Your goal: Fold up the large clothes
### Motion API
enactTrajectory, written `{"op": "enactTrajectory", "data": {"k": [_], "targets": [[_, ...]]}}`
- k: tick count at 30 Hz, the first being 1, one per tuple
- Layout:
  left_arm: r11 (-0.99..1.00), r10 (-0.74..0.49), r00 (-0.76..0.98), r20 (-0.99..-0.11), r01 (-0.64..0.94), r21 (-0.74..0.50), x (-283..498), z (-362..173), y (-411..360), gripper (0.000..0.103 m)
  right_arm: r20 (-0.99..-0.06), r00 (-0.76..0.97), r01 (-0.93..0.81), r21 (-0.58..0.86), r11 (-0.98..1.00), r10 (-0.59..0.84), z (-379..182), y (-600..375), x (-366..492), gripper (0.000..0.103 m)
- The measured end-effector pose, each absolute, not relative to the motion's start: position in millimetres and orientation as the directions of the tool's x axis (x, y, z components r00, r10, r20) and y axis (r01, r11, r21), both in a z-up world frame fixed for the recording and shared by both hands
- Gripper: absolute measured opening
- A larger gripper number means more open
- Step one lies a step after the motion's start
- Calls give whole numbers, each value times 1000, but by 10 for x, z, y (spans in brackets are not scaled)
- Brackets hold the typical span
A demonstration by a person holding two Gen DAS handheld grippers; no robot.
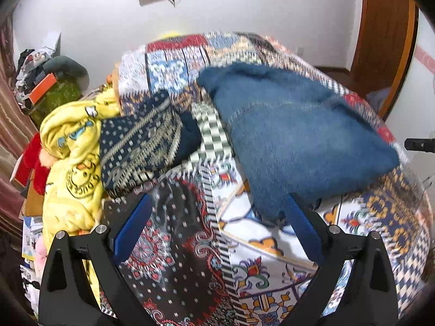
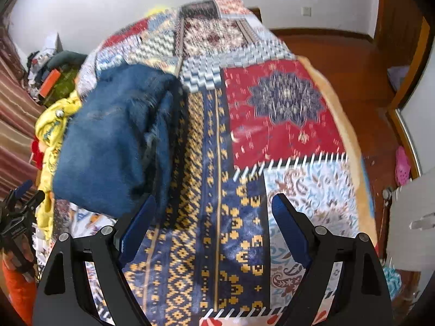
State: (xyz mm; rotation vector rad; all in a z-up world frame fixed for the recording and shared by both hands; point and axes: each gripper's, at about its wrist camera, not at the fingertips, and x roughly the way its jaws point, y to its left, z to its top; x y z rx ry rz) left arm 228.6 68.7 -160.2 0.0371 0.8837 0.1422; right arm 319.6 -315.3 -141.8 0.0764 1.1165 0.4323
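Hovering with both the left gripper [image 1: 217, 214] and right gripper [image 2: 213, 212] wide and empty, jeans [image 1: 293, 135] look folded; next, grab another garment from the left.

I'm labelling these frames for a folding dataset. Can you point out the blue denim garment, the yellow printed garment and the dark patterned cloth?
Blue denim garment [image 1: 293, 135]: left wrist view, middle panel.
Yellow printed garment [image 1: 73, 168]: left wrist view, printed front.
Dark patterned cloth [image 1: 141, 141]: left wrist view, centre.

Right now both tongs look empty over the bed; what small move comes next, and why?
Probably bring the left tongs forward onto the near edge of the blue denim garment: both tongs stand open and empty, and the denim lies bunched on the patchwork bedspread, just ahead.
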Motion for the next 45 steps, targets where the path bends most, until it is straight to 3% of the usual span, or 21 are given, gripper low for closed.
{"op": "enactTrajectory", "data": {"k": [9, 15, 20, 24, 34, 38, 42, 45], "targets": [[993, 45, 693, -720, -111, -45, 2749, -1242, 894, 99, -742, 454, -398, 327, 857, 494, -1006, -2822, 3334, 85], [946, -170, 594, -786, -125, -299, 3274, -1575, 1176, 99, -730, 411, -469, 344, 813, 546, -1125, -2461, 3582, 92], [842, -395, 469, -790, -159, -515, 3614, -2122, 1283, 99, -785, 273, -457, 402, 793, 556, -1611, -2267, 3957, 92], [787, -489, 414, -768, -172, -593, 3805, -2405, 1272, 99, -808, 132, -390, 490, 779, 574, -2026, -2253, 4255, 92], [702, -606, 351, -714, -187, -688, 4160, -2715, 1120, 98, -689, -60, -330, 697, 637, 722, -2373, -2159, 4568, 92], [701, -606, 356, -711, -184, -689, 4175, -2691, 1057, 91, -689, -63, -336, 696, 635, 722, -2341, -2070, 4572, 87], [729, -588, 361, -724, -152, -668, 4059, -2566, 998, 68, -700, -67, -346, 685, 641, 711, -2257, -2063, 4517, 70], [774, -544, 385, -745, -111, -623, 3890, -2356, 890, 59, -707, -46, -344, 675, 653, 706, -2161, -2011, 4466, 57]]}}
